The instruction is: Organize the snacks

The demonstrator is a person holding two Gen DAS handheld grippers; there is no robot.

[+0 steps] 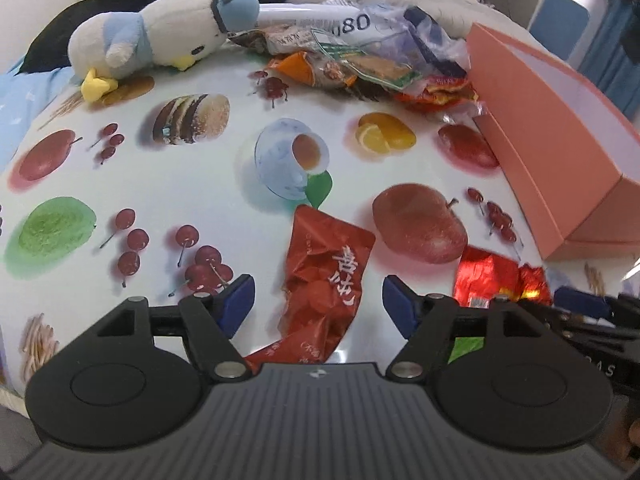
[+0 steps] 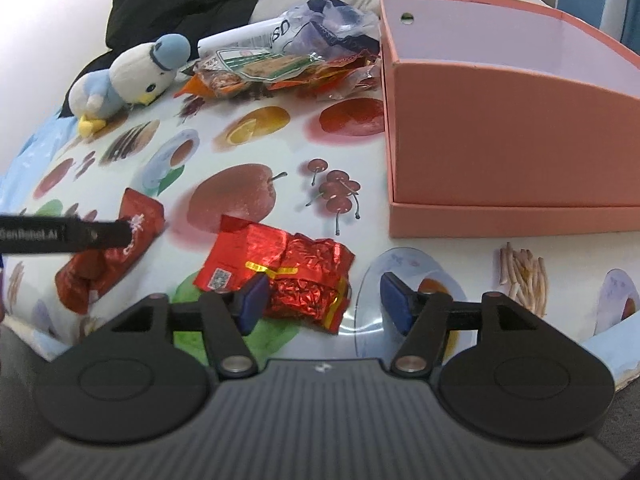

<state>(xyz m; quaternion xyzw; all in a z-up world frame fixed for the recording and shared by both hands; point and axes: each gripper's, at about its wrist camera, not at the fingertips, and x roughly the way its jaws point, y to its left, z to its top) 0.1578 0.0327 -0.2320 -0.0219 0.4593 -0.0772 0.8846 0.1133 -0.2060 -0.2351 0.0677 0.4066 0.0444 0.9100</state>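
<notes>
Lying crumpled on the fruit-print tablecloth [image 1: 248, 88] are a dark-red snack packet [image 1: 326, 276] and a shiny red foil packet [image 2: 288, 276]. Left gripper [image 1: 319, 306] and right gripper [image 2: 324, 300] are angling downward, jaws apart, each straddling its packet without pressing.

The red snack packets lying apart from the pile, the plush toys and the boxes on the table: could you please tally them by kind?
Red snack packets: 2 (dark red packet, shiny red foil packet)
Plush penguin: 1
Pink box: 1
Total: 4
</notes>
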